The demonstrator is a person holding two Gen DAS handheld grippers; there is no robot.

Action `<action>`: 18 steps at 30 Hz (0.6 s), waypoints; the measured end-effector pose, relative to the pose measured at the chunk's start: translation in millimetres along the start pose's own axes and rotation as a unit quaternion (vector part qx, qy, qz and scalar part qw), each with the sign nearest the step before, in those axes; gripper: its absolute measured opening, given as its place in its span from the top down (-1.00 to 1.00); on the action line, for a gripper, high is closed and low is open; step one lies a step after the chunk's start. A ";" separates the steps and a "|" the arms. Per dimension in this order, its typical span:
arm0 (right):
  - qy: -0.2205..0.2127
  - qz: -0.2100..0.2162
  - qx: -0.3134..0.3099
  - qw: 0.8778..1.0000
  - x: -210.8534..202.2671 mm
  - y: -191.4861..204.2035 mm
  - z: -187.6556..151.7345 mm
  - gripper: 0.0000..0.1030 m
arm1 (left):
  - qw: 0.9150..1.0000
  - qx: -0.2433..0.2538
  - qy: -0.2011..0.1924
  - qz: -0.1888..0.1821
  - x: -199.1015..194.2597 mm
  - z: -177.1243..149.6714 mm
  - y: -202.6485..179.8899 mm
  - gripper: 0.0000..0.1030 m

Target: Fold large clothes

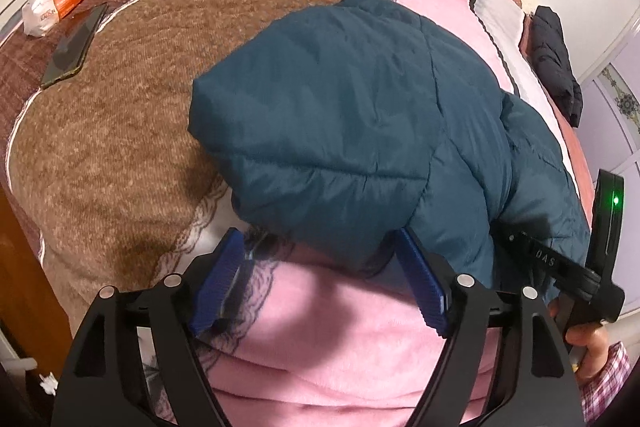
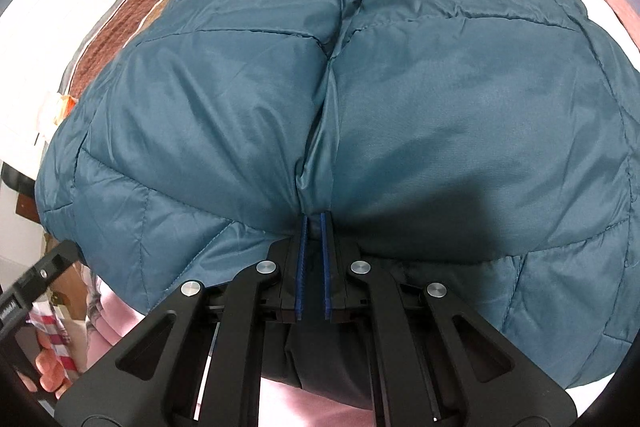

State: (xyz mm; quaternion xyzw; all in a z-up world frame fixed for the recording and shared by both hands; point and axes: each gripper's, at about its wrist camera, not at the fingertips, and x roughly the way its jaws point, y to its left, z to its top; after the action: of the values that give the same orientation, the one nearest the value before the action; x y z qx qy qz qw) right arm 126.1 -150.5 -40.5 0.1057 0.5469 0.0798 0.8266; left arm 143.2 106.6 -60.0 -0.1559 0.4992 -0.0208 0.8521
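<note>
I see a teal puffer jacket (image 1: 360, 131) lying folded on the pink and brown bedspread (image 1: 120, 147), filling the centre of both views. My left gripper (image 1: 320, 267) stands wide at the jacket's lower edge, nothing between its pads. My right gripper (image 2: 315, 247) pinches the jacket's hem, nearly closed. I judge one fold just laid; next, release the right and regrip for another fold.

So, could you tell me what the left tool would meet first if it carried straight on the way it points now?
Most likely the near edge of the teal puffer jacket, which already lies between the open left tool's tips, with the pink blanket just beneath; depth is hard to judge.
</note>
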 end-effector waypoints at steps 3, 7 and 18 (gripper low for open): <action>0.002 -0.003 0.003 1.000 -1.5 2.1 0.2 0.91 | 1.000 -0.007 -0.001 -0.005 2.0 4.0 0.8 -0.54; 0.005 -0.001 0.009 1.000 -7.7 7.5 3.7 0.91 | 0.999 -0.040 0.005 -0.032 12.1 11.8 8.8 -0.60; -0.012 0.042 0.012 0.999 -55.5 10.6 -17.5 0.87 | 0.986 -0.140 0.028 -0.088 43.3 18.3 31.5 -0.74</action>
State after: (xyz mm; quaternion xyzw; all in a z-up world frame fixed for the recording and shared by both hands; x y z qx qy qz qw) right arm 88.2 -152.5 4.9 0.1396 0.5334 0.1064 0.8275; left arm 176.9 132.7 -97.3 -0.3164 0.5051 -0.0301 0.8024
